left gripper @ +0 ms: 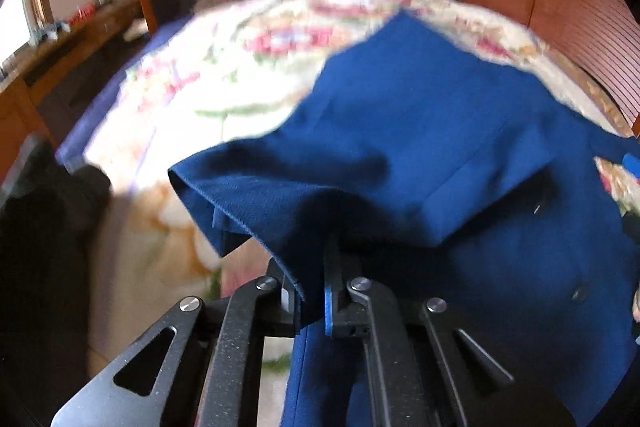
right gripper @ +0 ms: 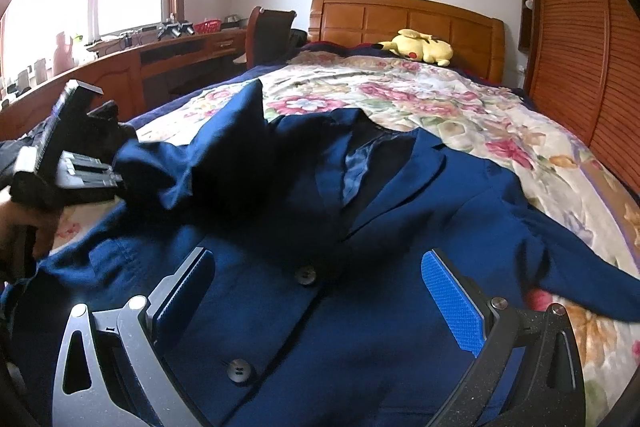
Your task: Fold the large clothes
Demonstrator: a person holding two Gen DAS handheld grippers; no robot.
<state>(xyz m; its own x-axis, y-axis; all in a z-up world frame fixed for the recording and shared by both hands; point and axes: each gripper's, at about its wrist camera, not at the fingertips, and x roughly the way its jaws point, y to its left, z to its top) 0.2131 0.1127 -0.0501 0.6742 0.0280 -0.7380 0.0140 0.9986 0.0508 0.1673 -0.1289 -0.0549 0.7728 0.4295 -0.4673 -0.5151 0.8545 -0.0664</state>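
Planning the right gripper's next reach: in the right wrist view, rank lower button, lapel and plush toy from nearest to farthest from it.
From the right gripper:
1. Lower button, just left of centre.
2. Lapel, ahead, mid-jacket.
3. Plush toy, by the headboard.

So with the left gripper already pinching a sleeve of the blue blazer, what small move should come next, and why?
Probably carry the sleeve inward and lay it across the chest. The left gripper is shut on its cuff and holds it lifted, while the blue blazer lies face up and buttoned on the floral bedspread. The right gripper hovers open over the front, free to flatten afterwards.
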